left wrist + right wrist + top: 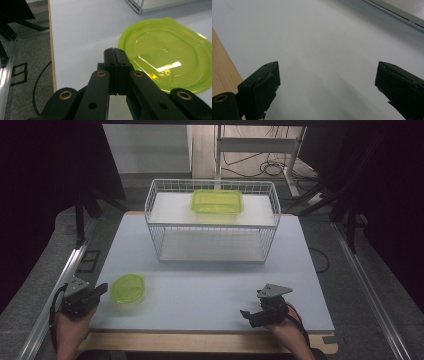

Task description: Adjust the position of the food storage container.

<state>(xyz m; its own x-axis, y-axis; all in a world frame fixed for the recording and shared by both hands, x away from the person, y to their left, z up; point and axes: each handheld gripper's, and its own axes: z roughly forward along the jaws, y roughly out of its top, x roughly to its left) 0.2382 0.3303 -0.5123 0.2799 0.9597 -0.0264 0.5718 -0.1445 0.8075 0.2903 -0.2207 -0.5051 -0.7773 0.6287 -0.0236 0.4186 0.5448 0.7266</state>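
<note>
Green see-thru lid (166, 60), oval, flat on table, left gripper (115, 51) fingers closed, empty.

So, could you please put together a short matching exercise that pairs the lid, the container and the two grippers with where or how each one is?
Things:
1. green lid
2. green container
3. left gripper
4. right gripper

Places or states:
A. jaws wide apart over bare table
B. on the top shelf of the wire rack
C. jaws shut with nothing between them, beside the lid's rim
D. flat on the white table, near its front left corner

Pairs: 1-D, 2-B, 3-C, 4-A
</note>
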